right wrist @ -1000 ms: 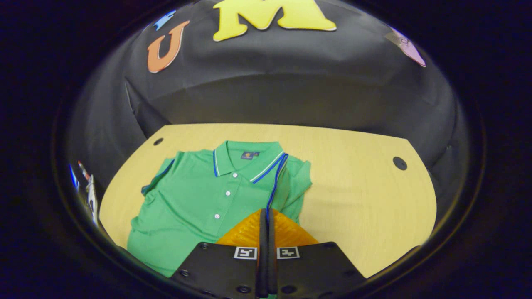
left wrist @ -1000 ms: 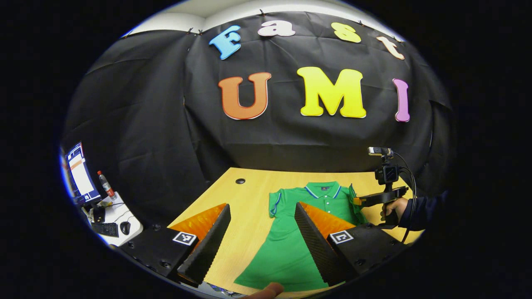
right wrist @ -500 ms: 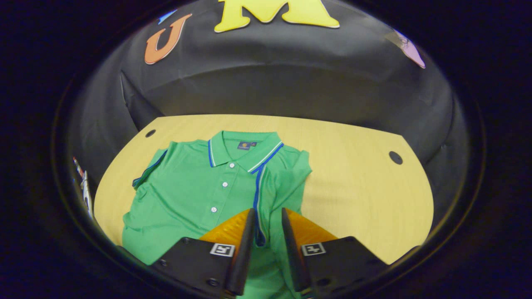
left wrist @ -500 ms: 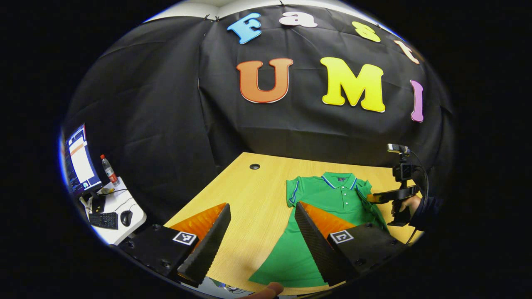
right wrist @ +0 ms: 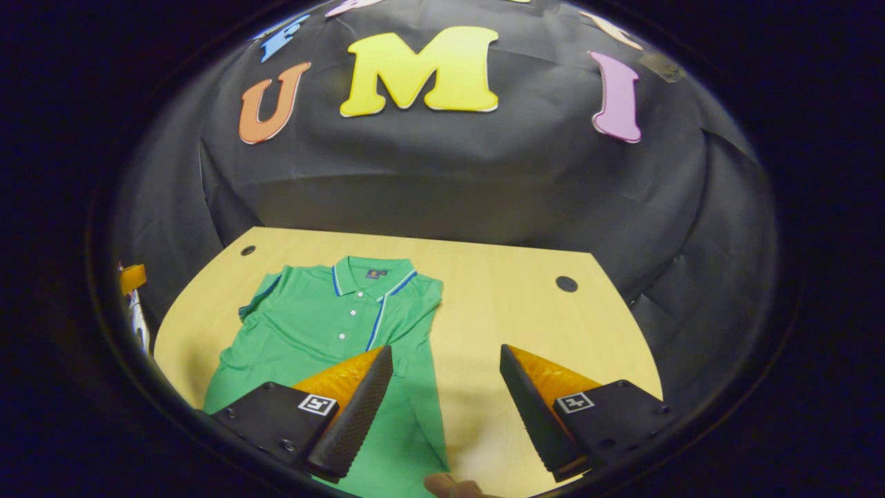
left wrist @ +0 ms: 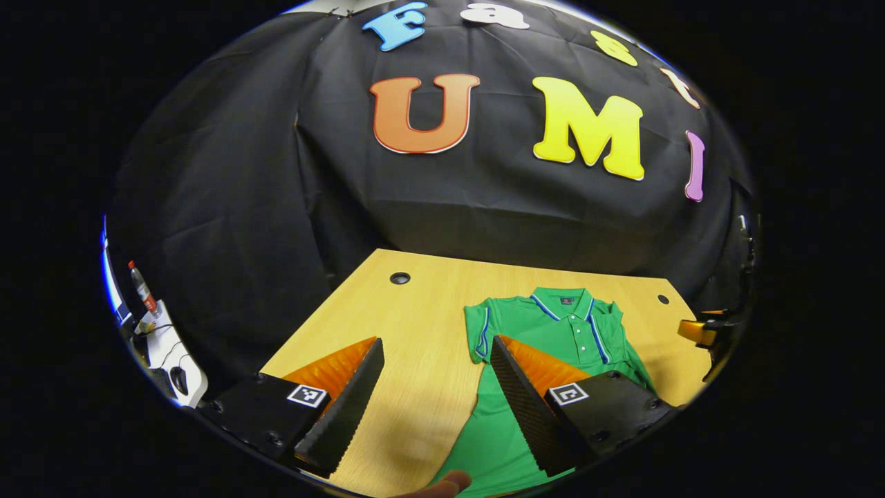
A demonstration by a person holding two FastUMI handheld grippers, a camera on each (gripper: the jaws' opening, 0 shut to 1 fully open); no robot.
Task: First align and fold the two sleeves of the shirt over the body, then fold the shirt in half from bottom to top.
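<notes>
Shirt: green polo with blue-and-white trim on collar and sleeve hems, three white buttons on the placket, small dark label inside the neck; lying flat, front up, collar toward the booth wall.
Shirt location: on the wooden table, toward its left half in the right gripper view; body widening toward the near edge.
Sleeve on the right gripper's side: folded inward over the body, trimmed hem running as a blue line from the collar down the chest.
Other sleeve: spread outward at the shirt's far-left shoulder, lying on the table, not folded over.
Left gripper: fingers wide apart, gripping nothing; raised above the table, one finger over bare wood, the other over the shirt's lower body.
Right gripper: fingers wide apart, nothing between them; one finger over the shirt's folded side, the other over bare table beside it.
Hands: a fingertip visible at the bottom edge of the left gripper view; likewise a fingertip at the bottom edge of the right gripper view.
Left gripper view extras: side desk at far left with a bottle standing on it; part of the right gripper at the right edge, beyond the table corner; cable hole in the tabletop.
Right gripper view extras: second cable hole on the table's bare right half; clearer look at buttons and folded hem.
</notes>
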